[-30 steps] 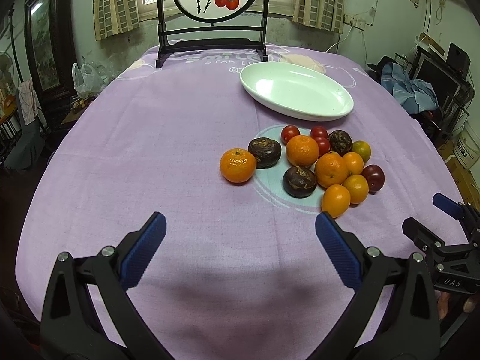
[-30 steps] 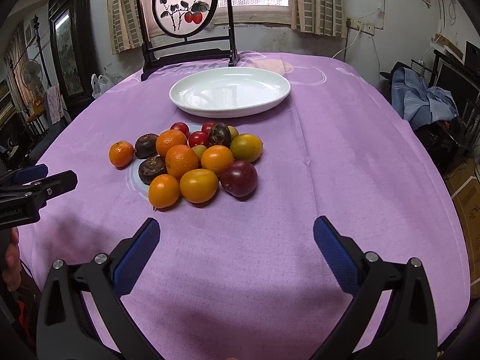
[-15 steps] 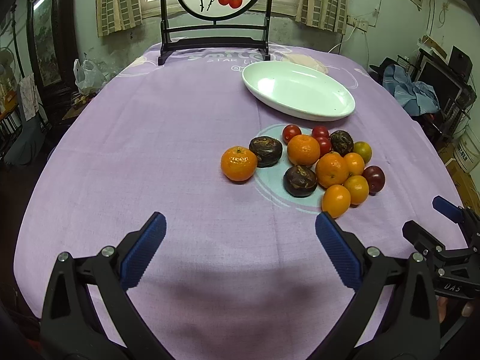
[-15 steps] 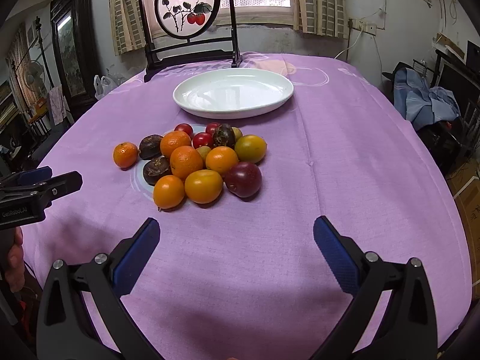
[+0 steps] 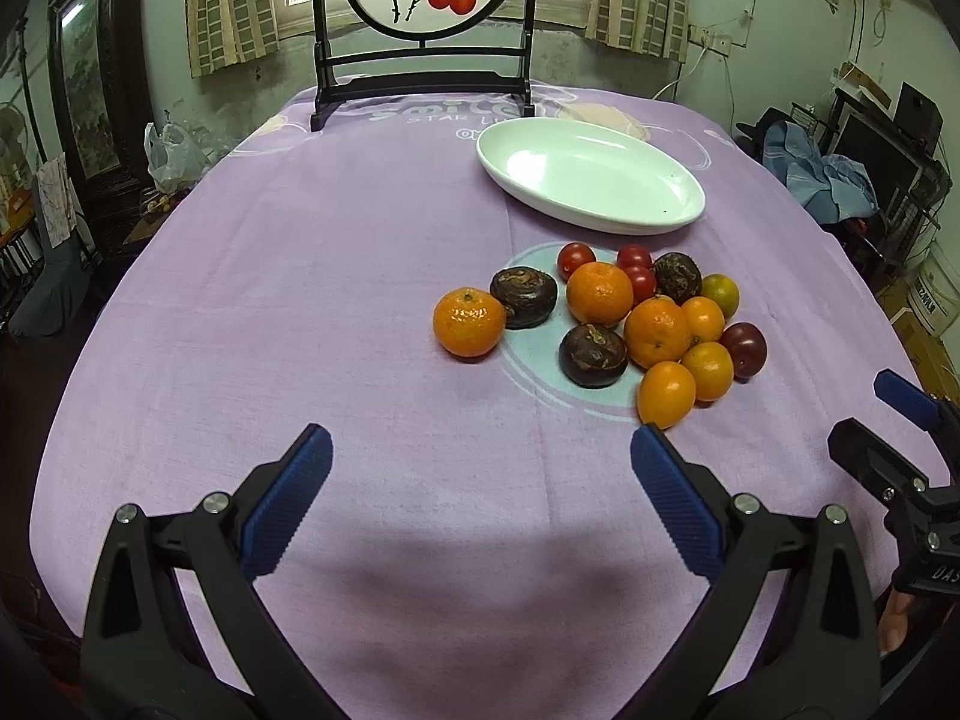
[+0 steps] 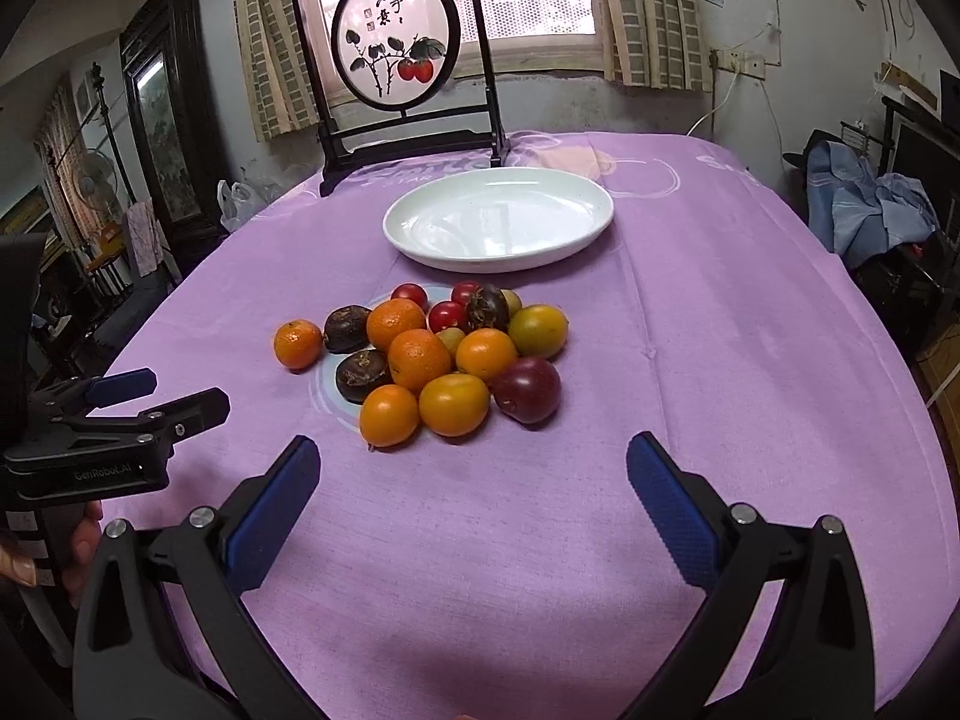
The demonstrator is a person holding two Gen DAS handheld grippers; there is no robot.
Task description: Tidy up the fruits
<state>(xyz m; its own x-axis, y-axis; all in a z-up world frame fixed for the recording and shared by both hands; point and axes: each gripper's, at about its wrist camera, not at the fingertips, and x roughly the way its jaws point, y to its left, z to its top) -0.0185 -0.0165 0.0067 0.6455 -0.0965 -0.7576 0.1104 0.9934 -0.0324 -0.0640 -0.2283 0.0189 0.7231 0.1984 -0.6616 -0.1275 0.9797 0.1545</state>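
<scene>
A matt purple woven cloth (image 6: 690, 360) is covering the worktop; the oval white dish (image 6: 498, 222) is gleaming, seemingly glazed ceramic.

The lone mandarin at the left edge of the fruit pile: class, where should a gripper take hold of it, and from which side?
Grip the mandarin across its widest middle, from above or from the open left. It is round and sits stem-up on the cloth, with a dark wrinkled fruit against its right. The left gripper, open, looks nearer than the right gripper.
</scene>
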